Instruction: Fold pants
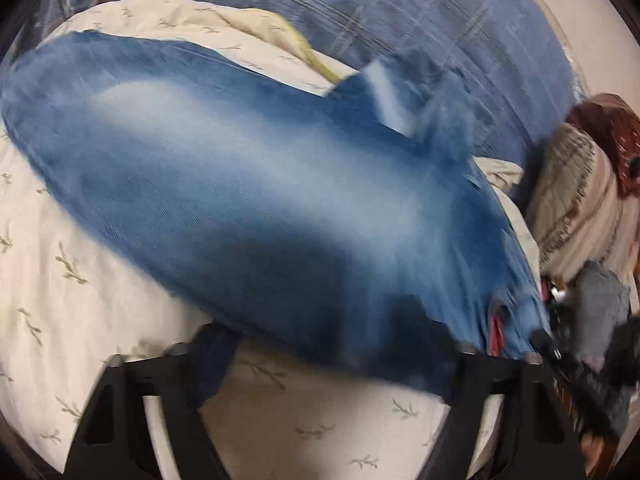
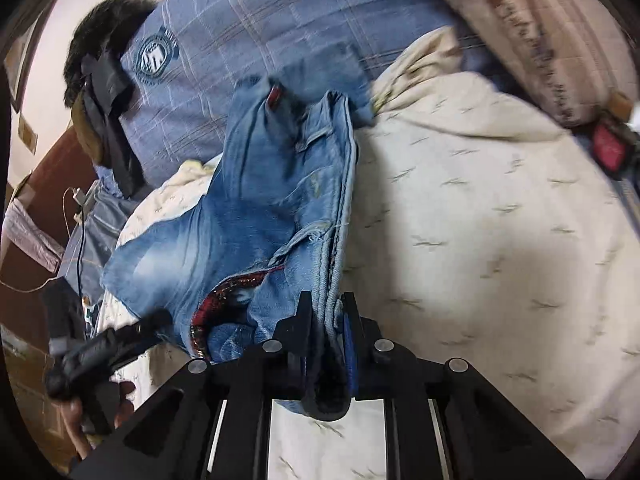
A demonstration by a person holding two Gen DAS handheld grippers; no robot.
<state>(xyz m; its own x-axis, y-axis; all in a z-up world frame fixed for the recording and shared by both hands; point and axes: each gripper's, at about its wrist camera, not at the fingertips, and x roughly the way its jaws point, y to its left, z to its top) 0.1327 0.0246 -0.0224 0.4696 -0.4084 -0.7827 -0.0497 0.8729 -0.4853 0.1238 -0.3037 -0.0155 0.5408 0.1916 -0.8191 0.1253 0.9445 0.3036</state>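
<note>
While your right gripper (image 2: 325, 312) has its jaws clamped on the stacked denim seam at the waist end of the pants (image 2: 256, 208), the garment runs away from you up the bed (image 2: 480, 220) toward the blue plaid pillow (image 2: 248, 12) — that is its long axis, and I judge any fold has to travel along it. Your left gripper (image 1: 320, 360) is the nearer one to the broad faded leg; its jaws stand apart with the denim edge lying across the gap, and blur hides whether the fingertips (image 1: 176, 354) touch cloth, so count nothing as held there. To the right of the pants the cream bedspread lies bare — good room. On the left, the bed's edge, a cable and clutter crowd in.
</note>
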